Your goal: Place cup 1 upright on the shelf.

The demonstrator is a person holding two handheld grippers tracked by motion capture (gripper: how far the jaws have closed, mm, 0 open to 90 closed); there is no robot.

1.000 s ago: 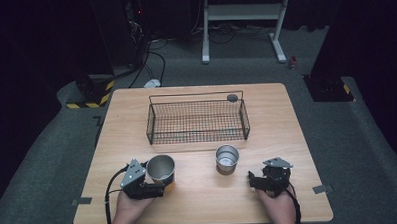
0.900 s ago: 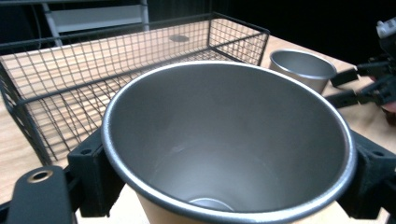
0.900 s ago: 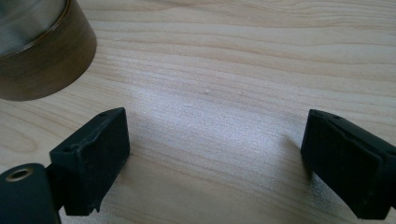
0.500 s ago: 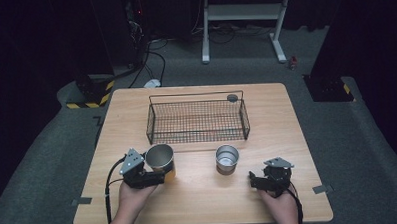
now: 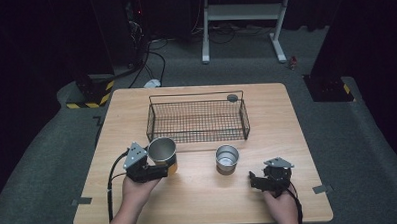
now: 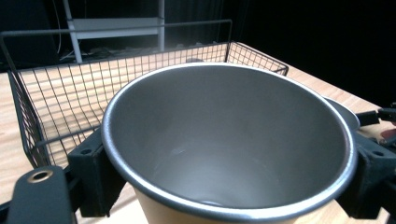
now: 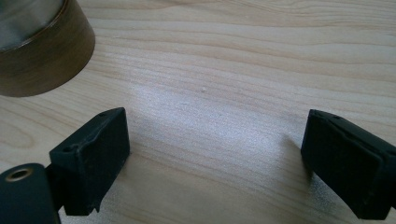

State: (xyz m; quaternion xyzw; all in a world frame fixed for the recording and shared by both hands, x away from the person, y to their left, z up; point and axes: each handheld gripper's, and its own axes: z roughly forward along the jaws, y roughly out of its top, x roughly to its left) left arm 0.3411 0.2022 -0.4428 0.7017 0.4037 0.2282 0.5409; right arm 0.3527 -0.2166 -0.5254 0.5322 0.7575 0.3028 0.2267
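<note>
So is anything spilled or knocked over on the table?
No, nothing stands out. The big cup sits upright between the left gripper jaws and looks empty inside. The small cup stands upright on the table. The wire basket sits straight, with no spills around it.

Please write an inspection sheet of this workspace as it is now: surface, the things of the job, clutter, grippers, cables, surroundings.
Surface: wooden table, bare pale wood.
Job's things: larger metal cup held in the left gripper near the wire basket; smaller metal cup upright on the table.
Clutter: small dark round thing at the basket's far right corner.
Grippers: left gripper shut on the larger cup; right gripper open, low over bare wood.
Cables: black cable trails from the left gripper.
Surroundings: grey floor, white frame, striped block.
</note>
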